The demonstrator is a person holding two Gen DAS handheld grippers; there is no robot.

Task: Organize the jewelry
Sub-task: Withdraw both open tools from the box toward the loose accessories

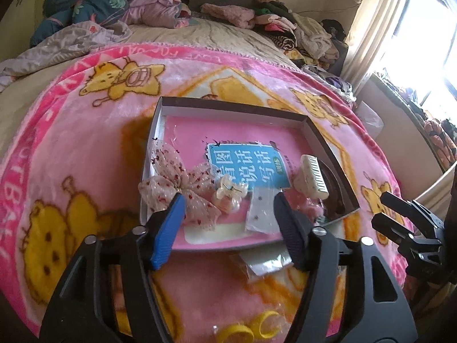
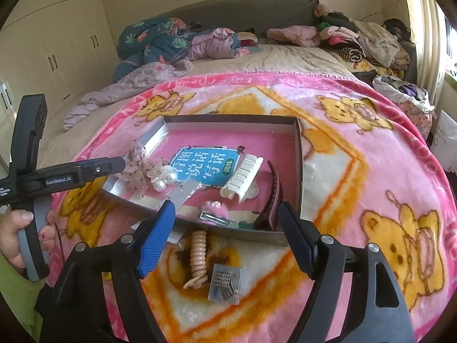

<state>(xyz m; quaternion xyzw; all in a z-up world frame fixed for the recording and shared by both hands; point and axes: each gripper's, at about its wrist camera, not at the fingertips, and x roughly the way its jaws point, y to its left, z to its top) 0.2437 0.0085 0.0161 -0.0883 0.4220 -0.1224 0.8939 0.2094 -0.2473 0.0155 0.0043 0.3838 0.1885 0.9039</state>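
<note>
A shallow box (image 1: 328,140) (image 2: 298,154) lies on the pink blanket. It holds a lace bow (image 1: 177,183) (image 2: 140,163), a pearl clip (image 1: 228,191) (image 2: 164,180), a clear earring bag (image 1: 261,211) (image 2: 185,194), a cream claw clip (image 1: 311,177) (image 2: 242,177), a dark hair clip (image 2: 271,197) and a pink fluffy clip (image 2: 214,210). My left gripper (image 1: 228,203) is open and empty above the box's near side. My right gripper (image 2: 225,211) is open and empty over the box's near edge. A pink spiral hair tie (image 2: 198,257) and a small clear case (image 2: 225,283) lie outside on the blanket.
Yellow rings (image 1: 248,328) and a clear packet (image 1: 265,263) lie on the blanket (image 1: 71,143) near the left gripper. Piled clothes (image 2: 357,37) and bedding (image 2: 160,43) are at the bed's far end. Wardrobes (image 2: 57,43) stand at the left.
</note>
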